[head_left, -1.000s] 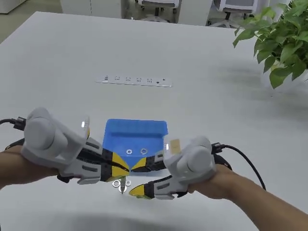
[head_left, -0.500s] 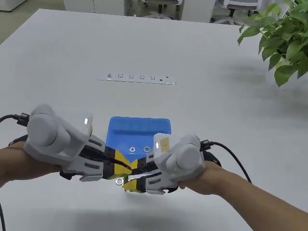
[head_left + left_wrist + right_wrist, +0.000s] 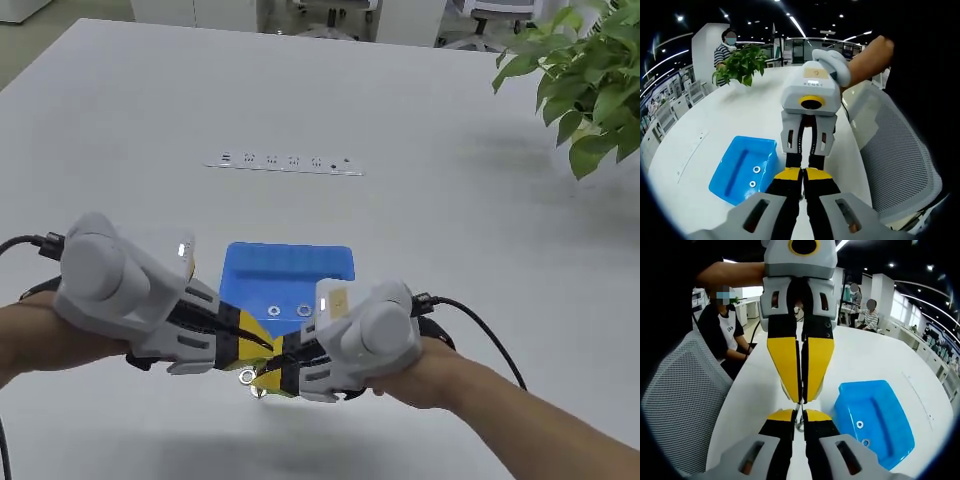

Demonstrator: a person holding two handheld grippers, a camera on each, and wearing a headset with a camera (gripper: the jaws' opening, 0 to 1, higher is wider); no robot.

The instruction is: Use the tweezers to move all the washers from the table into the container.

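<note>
The blue container (image 3: 290, 265) lies on the white table with two washers (image 3: 289, 312) inside, also seen as the container (image 3: 732, 172) and the container (image 3: 892, 442). Just in front of it my left gripper (image 3: 263, 349) and right gripper (image 3: 273, 374) meet tip to tip. Both are shut on the thin metal tweezers (image 3: 800, 423), whose tip (image 3: 258, 391) points down at the table. A loose washer (image 3: 247, 377) lies on the table beside that tip. My left gripper (image 3: 802, 174) faces the right one (image 3: 802, 150); my right gripper (image 3: 800, 416) faces the left one (image 3: 801, 387).
A white power strip (image 3: 285, 163) lies further back on the table. A potted plant (image 3: 590, 80) stands at the far right. A grey mesh chair (image 3: 900, 150) is behind me at the table's near edge. People sit in the background.
My right gripper was open a second ago; it has slid left to the left gripper's tips and shut there. The left gripper has barely moved.
</note>
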